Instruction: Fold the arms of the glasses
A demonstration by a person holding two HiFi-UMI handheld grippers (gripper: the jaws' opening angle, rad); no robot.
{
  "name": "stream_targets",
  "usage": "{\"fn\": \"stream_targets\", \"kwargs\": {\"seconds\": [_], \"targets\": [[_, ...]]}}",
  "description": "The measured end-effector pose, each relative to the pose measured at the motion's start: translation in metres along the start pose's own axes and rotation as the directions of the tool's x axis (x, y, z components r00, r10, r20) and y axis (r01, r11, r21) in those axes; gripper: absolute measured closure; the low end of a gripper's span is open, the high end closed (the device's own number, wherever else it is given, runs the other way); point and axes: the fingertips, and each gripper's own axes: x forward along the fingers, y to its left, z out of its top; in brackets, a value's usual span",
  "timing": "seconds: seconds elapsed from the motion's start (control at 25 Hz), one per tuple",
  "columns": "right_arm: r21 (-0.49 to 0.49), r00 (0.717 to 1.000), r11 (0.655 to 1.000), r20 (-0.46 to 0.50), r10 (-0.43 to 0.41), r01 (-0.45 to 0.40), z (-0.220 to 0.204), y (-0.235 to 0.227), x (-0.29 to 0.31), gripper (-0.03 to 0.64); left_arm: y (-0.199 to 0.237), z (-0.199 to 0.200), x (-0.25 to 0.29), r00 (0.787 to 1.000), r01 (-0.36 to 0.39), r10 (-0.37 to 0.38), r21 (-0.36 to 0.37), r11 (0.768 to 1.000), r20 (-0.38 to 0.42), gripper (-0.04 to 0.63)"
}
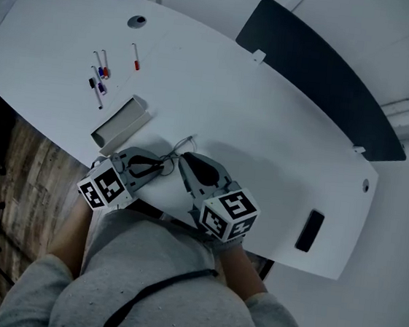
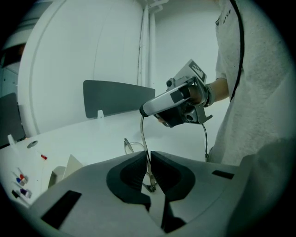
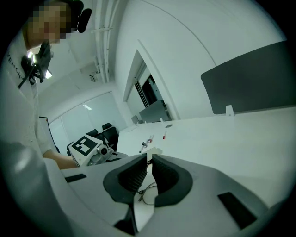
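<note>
The glasses (image 2: 143,133), thin and wire-framed, hang between the two grippers just above the table (image 1: 267,129), close to its near edge. The left gripper (image 2: 149,155) is clenched on one wire arm: its jaws stand almost together, with the arm running through the slit and a lens showing just past them. That arm rises from the left jaws straight to the tip of the right gripper (image 3: 149,160). The right gripper's jaws leave a narrow slit. They seem to pinch the arm's end at their tips, though the contact itself is hard to make out. Below them part of the frame shows through the gap.

In the head view the two grippers point toward each other, tips nearly meeting.

An open white case (image 1: 120,122) lies just beyond the left gripper, near the table's left edge. A few markers (image 1: 101,74) lie further along that side. A flat black object (image 1: 309,230) rests near the near edge, well to the right. A dark panel (image 1: 325,70) stands along the far edge.
</note>
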Motion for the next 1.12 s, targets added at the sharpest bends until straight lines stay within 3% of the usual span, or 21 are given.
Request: {"fn": "stream_targets", "kwargs": {"seconds": [0.2,0.68,0.92,1.12], "targets": [[0.041,0.999,0.998,-0.005,-0.046,0.046,-0.003,-0.018,0.004,0.572,0.012,-0.004,0.007,0.997,-0.041,0.046,0.069,0.997,-0.062,0.554],[0.142,0.992,0.982,-0.019,-0.122,0.123,-0.019,-0.053,0.007,0.563,0.021,-0.010,0.023,0.984,-0.098,0.128,0.224,0.970,-0.124,0.543],[0.159,0.991,0.978,-0.024,-0.134,0.136,-0.024,-0.060,0.009,0.563,0.030,-0.012,0.025,0.959,-0.202,0.253,0.320,0.926,-0.129,0.543],[0.153,0.988,0.976,-0.033,-0.154,0.157,-0.030,-0.066,0.011,0.561,0.035,-0.016,0.025,0.936,-0.282,0.331,0.312,0.907,-0.118,0.543]]}}
